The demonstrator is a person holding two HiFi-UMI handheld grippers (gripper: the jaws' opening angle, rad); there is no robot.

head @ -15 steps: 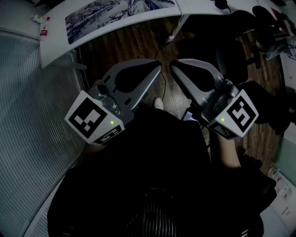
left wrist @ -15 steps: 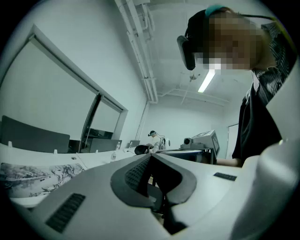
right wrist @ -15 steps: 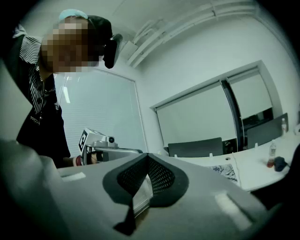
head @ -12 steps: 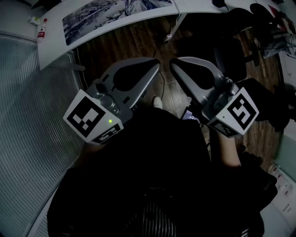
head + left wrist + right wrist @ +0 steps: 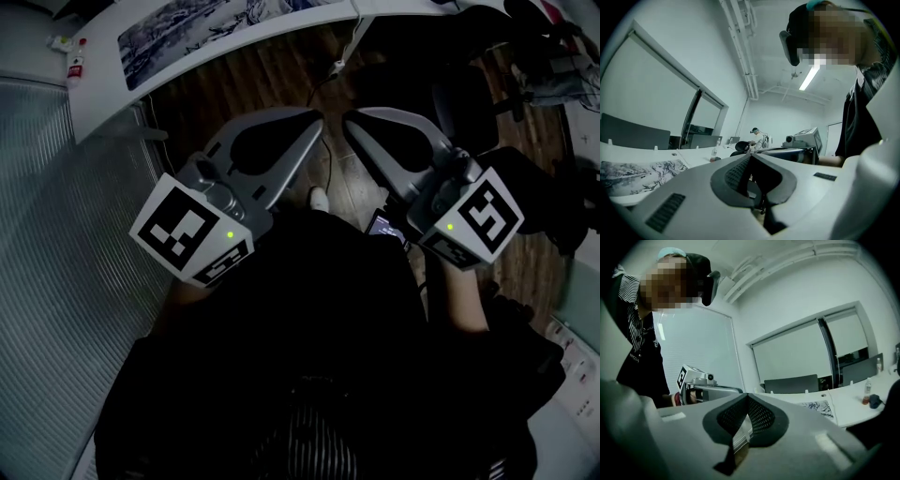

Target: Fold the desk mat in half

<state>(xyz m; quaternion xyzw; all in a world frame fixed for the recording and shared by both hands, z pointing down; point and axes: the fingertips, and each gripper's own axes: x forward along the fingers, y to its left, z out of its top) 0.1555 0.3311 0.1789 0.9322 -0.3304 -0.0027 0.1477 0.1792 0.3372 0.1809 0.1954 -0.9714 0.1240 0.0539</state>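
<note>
- Wooden floor (image 5: 281, 70) shows beneath the two grippers, which are held side by side in front of the person.
- Left gripper (image 5: 751, 157): jaws closed tip to tip, with nothing between them.
- Right gripper (image 5: 747, 395): jaws pressed together as well, and empty.
- From the head view, the two closed tips sit just beside each other without touching.
- Desk mat (image 5: 187, 23), printed with a grey landscape, lies flat on the curved white desk (image 5: 103, 98), well apart from both grippers.

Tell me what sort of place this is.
Most likely an office or lab workroom: a long white desk carrying a printed desk mat, a dark swivel chair on wood flooring, and large windows with blinds down.
</note>
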